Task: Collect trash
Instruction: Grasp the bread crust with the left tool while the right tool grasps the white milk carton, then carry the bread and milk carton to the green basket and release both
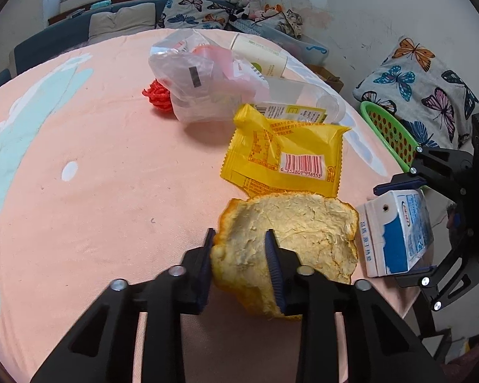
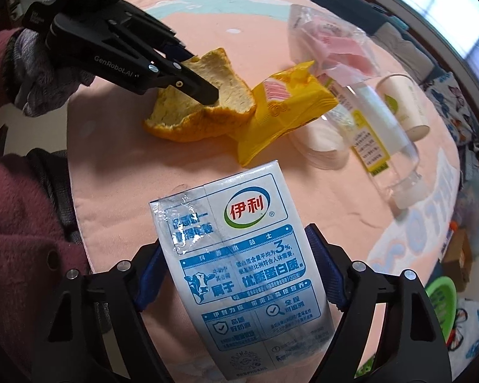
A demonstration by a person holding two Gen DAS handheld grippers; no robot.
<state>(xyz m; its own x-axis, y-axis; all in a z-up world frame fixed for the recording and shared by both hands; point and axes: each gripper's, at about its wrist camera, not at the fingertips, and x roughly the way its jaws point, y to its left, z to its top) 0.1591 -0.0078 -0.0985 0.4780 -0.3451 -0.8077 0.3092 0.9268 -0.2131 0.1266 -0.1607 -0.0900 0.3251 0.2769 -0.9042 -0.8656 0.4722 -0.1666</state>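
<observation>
A big piece of orange peel [image 1: 303, 223] lies pith-up on the pink tablecloth [image 1: 95, 207]. My left gripper [image 1: 240, 233] is shut on the peel's near edge, one pad outside and one inside. The right wrist view shows the same grip, a black fingertip [image 2: 212, 95] resting in the peel [image 2: 175, 127]. A blue-and-white milk carton [image 2: 239, 271] sits between the blue pads of my right gripper [image 2: 236, 239], which press both its sides. In the left wrist view, that carton [image 1: 396, 233] and the right gripper [image 1: 396, 229] are at the table's right edge.
Behind the peel lie a yellow snack wrapper [image 1: 287, 156], a clear bottle [image 1: 303, 102], a clear plastic bag with pink contents [image 1: 191, 79], a paper cup [image 1: 262, 54] and a red bundle [image 1: 158, 95]. A green basket [image 1: 389, 131] stands beyond the table's right edge. A person's maroon sleeve [image 2: 16, 223] is on the left.
</observation>
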